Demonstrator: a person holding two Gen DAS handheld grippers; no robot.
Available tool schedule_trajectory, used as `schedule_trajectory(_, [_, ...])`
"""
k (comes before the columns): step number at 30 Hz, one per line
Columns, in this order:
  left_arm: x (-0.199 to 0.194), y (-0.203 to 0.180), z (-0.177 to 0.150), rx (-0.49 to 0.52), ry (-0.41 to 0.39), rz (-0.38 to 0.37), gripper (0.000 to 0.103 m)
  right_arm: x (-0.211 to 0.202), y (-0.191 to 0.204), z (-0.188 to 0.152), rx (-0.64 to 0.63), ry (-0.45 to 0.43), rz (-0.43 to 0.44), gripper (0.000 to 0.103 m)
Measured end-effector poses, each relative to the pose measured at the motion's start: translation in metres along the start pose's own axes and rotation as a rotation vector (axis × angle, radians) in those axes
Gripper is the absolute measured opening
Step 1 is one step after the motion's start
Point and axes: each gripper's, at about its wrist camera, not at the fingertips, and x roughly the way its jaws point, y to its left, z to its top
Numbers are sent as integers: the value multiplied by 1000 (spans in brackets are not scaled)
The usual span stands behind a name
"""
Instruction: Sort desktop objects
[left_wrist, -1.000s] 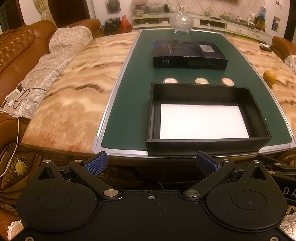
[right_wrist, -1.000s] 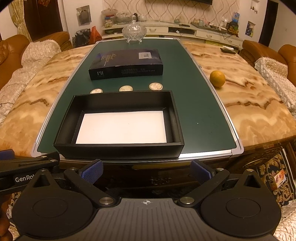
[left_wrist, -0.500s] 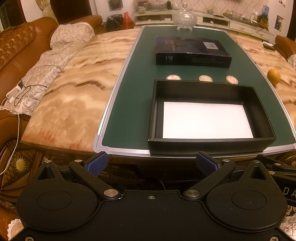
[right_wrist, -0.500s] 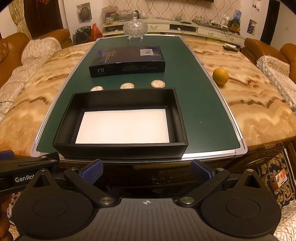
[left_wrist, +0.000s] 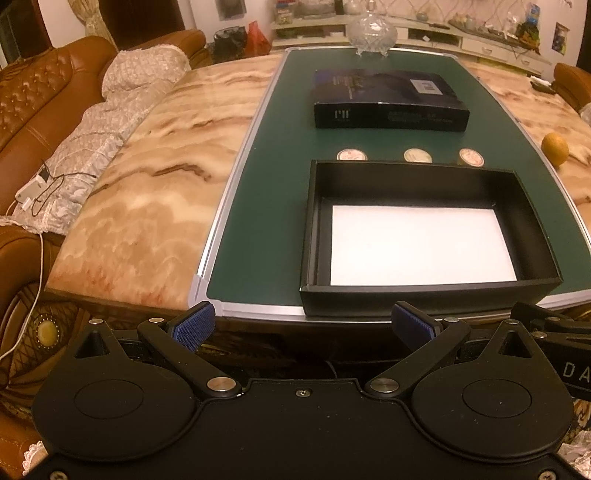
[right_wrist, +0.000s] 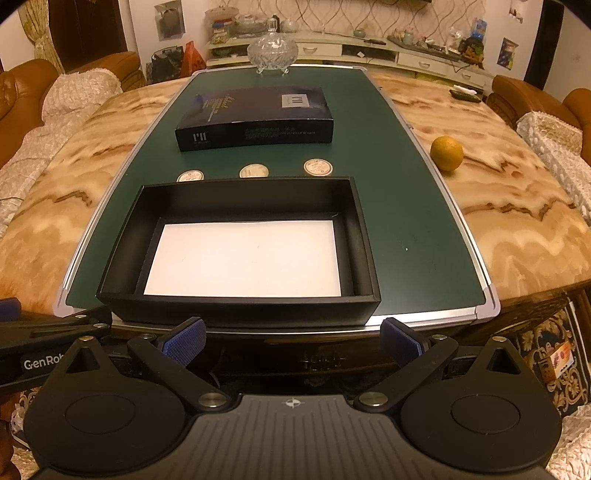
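Note:
An open black box (left_wrist: 310, 236) (right_wrist: 365, 236) with a white bottom stands at the near edge of a green mat (left_wrist: 273, 155) (right_wrist: 399, 206). Three small round tins (left_wrist: 417, 156) (right_wrist: 253, 171) lie in a row just behind it. A closed dark box (left_wrist: 388, 99) (right_wrist: 255, 114) lies farther back. My left gripper (left_wrist: 303, 325) is open and empty, below the table's near edge. My right gripper (right_wrist: 291, 339) is open and empty, also in front of the table edge.
The marble table (left_wrist: 147, 177) (right_wrist: 517, 206) carries an orange (left_wrist: 554, 148) (right_wrist: 446, 153) on the right and a glass bowl (left_wrist: 372, 31) (right_wrist: 272, 54) at the mat's far end. Sofas stand at the left (left_wrist: 40, 99) and right (right_wrist: 532, 103).
Both grippers have risen a little and moved toward the table; the box and tins look closer. Nothing on the table has moved.

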Motion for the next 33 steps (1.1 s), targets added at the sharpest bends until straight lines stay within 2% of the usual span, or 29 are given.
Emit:
schedule_trajectory(5, [2,0,9,-5,-1,-1,103,6,-3,9,14,13,22,103])
schedule_trajectory(16, [24,-6,37,2,9,-1,103,28,-2,34,12,23,-31,103])
schedule_trajectory(24, [45,-10,58,-3,22,-5,103,50,-3,55,16,30,-38,103])
schedule_trajectory(33, [70,-15,76,-10,47,-22,103,81,-3,77,24,70,-69,103])
